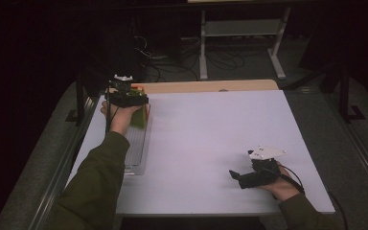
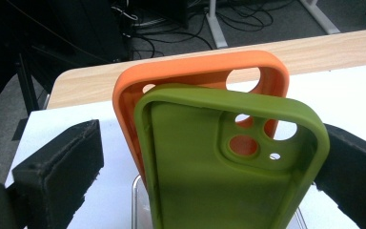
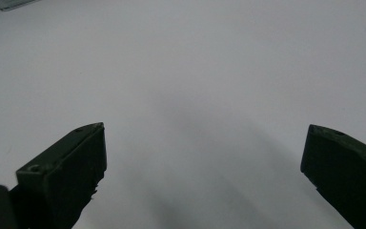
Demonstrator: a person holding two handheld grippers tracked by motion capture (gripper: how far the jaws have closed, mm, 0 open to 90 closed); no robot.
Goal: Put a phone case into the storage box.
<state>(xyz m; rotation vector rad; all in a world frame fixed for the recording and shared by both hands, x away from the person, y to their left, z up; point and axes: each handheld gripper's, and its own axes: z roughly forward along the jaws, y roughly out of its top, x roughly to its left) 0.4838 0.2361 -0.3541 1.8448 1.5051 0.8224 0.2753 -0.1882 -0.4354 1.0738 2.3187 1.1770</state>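
1. the left gripper [image 1: 133, 106] is seen at about 10 o'clock on the white table [image 1: 211, 134], held by the person's left hand [image 1: 117, 115], with a dark green sleeve [image 1: 96, 182] trailing back toward 7 o'clock.
2. in the left gripper view, its two black jaws are spread wide, one at 8 o'clock and one at 4 o'clock of the picture.
3. an olive green phone case [image 2: 228, 162] is seen standing upright between those jaws, its open side toward the camera and its camera cut-outs toward 1 o'clock.
4. a clear gap is visible between the left jaw and the case; at the right jaw, contact with the case edge cannot be told, so the case is not counted as clamped.
5. an orange phone case [image 2: 195, 76] is seen just behind the green one, upright as well, leaning toward 11 o'clock, and overlapped by it.
6. both cases are set in a clear plastic rack [image 1: 136, 148] that runs along the table's left side from 10 o'clock toward 8 o'clock.
7. the right gripper [image 1: 237, 176] is seen near 5 o'clock on the table, held by the right hand [image 1: 280, 184], well apart from the cases.
8. its jaws are spread wide over bare white table, with nothing between them.
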